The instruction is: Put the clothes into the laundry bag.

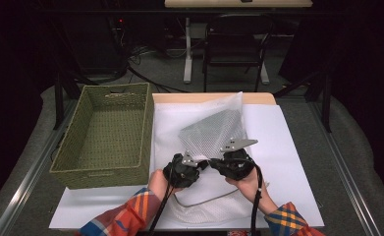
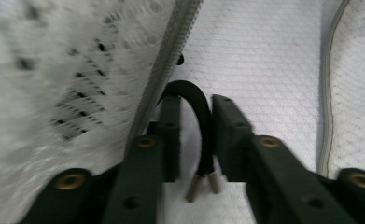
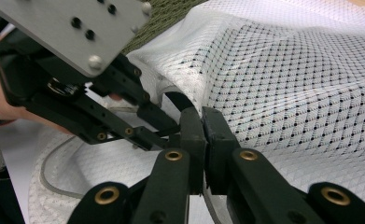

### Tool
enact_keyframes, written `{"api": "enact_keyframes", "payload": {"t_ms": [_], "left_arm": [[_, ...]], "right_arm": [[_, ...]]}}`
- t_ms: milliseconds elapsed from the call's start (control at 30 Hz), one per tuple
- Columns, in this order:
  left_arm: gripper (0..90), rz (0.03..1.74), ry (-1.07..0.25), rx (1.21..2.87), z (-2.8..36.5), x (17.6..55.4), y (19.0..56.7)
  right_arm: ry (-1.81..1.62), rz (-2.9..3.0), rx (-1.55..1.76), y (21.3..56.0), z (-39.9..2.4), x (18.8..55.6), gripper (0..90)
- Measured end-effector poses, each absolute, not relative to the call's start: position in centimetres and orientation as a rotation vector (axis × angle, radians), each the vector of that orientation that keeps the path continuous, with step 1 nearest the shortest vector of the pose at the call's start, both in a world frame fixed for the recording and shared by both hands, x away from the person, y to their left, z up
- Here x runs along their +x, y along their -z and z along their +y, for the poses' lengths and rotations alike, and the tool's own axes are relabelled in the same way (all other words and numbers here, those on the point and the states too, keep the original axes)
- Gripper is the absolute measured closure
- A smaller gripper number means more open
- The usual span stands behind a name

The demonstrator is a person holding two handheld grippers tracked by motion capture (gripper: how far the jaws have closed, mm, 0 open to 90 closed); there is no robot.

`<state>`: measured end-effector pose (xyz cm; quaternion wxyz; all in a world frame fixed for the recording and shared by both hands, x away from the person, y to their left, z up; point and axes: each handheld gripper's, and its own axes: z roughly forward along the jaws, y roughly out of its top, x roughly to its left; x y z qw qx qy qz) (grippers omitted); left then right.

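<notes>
Black cord zip pull (image 2: 200,126) loops between our left gripper's (image 2: 193,109) jaws
They stand released around it, loop pointing away; our right gripper (image 3: 202,122) is clenched on white mesh laundry bag (image 3: 301,88)

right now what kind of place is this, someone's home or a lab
Likely a lab or recording studio rather than a home: dark curtained surroundings, cables on the floor behind the table, and a work surface holding just a woven basket and mesh bag.

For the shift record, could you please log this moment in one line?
left gripper: open around black zip cord | right gripper: shut on mesh bag | basket: beside bag
</notes>
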<state>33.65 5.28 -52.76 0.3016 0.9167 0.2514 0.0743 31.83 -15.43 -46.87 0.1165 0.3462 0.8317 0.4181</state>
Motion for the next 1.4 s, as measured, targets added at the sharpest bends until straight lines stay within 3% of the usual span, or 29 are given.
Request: {"api": "enact_keyframes", "payload": {"t_ms": [100, 300, 667, 833, 1400], "left_arm": [[57.2, 0.670, -0.207, 2.433, 5.6, 33.4, 52.3], [38.8, 0.693, -0.259, 2.395, 7.3, 31.9, 51.0], [30.0, 0.672, -0.486, 2.299, 6.5, 31.1, 49.2], [37.1, 0.663, -0.480, 2.296, 5.6, 31.6, 49.4], [84.8, 0.666, -0.479, 2.256, 5.9, 33.3, 50.7]], "right_arm": [[-1.225, 2.435, 1.011, 46.8, -15.5, 31.8, 88.4], [-1.226, 2.428, 1.008, 46.7, -15.7, 31.8, 88.5], [-1.228, 2.427, 1.011, 46.6, -15.6, 31.7, 88.4], [-1.232, 2.428, 1.012, 46.6, -15.6, 31.7, 88.4], [-1.227, 2.449, 1.000, 46.8, -15.3, 31.5, 88.4]]}}
